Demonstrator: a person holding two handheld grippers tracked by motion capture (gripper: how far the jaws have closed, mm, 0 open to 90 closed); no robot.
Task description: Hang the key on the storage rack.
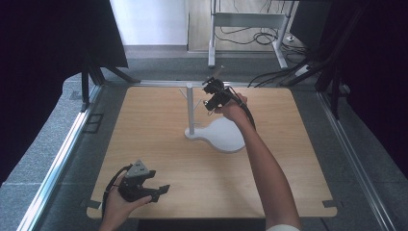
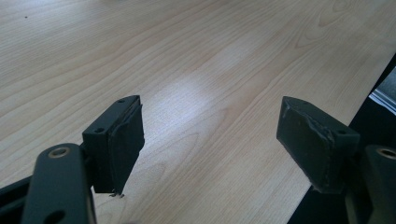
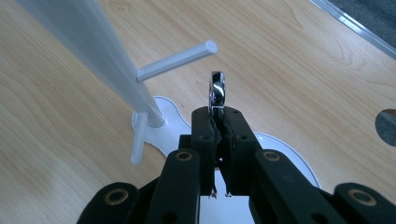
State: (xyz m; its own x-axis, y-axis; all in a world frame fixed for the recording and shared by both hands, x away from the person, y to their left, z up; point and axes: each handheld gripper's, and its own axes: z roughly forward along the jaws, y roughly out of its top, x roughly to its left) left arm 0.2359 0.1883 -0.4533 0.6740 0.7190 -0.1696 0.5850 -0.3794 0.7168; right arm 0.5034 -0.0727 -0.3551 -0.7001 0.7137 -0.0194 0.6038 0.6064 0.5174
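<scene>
The right gripper was clamped on a shiny metal ring beside the white stand. The left gripper, jaws apart and empty, hovered near the table's front-left corner.

- The tabletop looks like pale wood with a fine grain, smooth and slightly sheeny where light falls on it.
- The stand looks like white matt plastic, smooth, as do its pegs and flat base.
- The ring held in the right gripper is polished chrome-like metal, mirror glossy.
- The left gripper is matt black plastic; its pads look rubbery, scuffed and rough-edged.
</scene>
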